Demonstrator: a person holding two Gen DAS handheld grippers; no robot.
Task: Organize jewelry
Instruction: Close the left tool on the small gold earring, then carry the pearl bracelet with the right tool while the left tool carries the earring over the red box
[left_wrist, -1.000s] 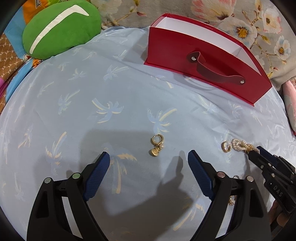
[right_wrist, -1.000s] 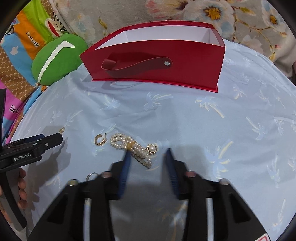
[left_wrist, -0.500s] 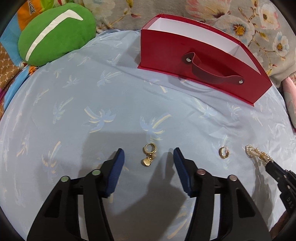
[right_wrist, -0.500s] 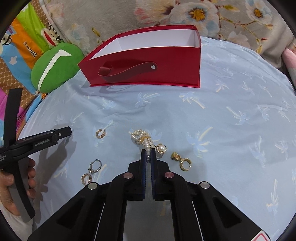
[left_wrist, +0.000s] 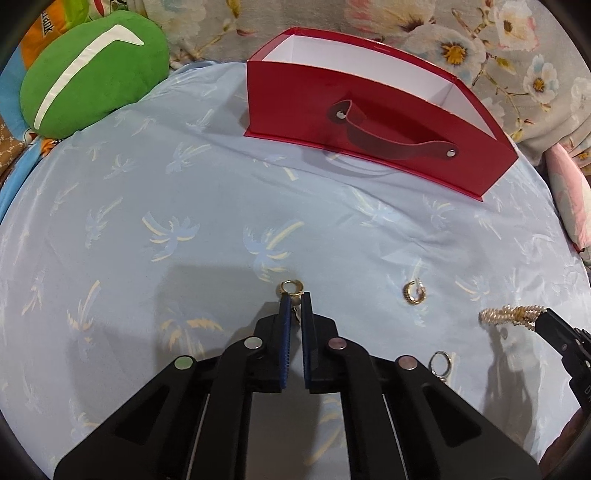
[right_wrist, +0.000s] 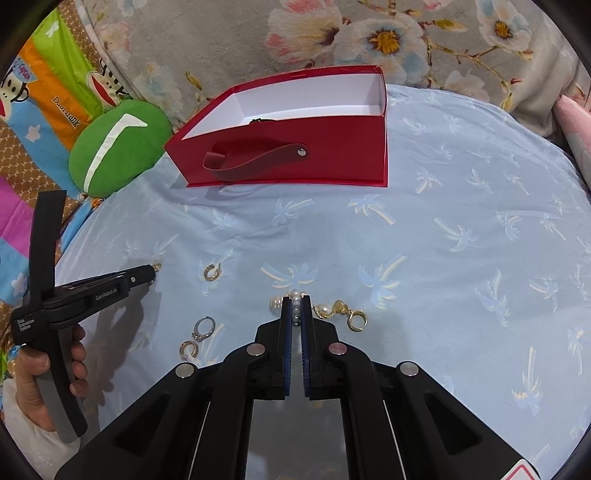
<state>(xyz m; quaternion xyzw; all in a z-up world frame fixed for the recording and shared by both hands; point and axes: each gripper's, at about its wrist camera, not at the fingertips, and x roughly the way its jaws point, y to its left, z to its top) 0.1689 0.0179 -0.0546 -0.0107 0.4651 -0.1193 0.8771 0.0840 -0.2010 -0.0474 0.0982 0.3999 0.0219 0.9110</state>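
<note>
Jewelry lies scattered on the near half of the blue palm-print sheet (left_wrist: 184, 184), and the red box (left_wrist: 369, 122) stands at its far edge, open side up, straight ahead of both tongs. That is the relation our next move turns on: each piece must travel forward and up over the box's front wall, the one with the strap handle.

Our left gripper (left_wrist: 294, 301) has its jaws drawn narrow on a gold hoop earring (left_wrist: 291, 287); the hoop pokes out just past the tips, its dangle hidden between the pads. Our right gripper (right_wrist: 296, 304) is likewise pinched narrow, on a pearl strand (right_wrist: 296, 295) whose long axis runs crosswise to the jaws, so both ends will likely droop when lifted. The right gripper looks somewhat nearer the box's opening, though we judge the gap small.

Counting what we see: one box, one pearl strand, one earring in the left jaws. Loose on the sheet are a ribbed gold hoop (right_wrist: 212, 272), a silver ring (right_wrist: 202, 328), a small gold hoop (right_wrist: 187, 349) touching it, and a pearl drop earring (right_wrist: 341, 312) just right of the right tips. Something dark shows inside the box; we cannot tell what.

A green cushion (right_wrist: 118, 147) sits off the sheet's far left corner.
</note>
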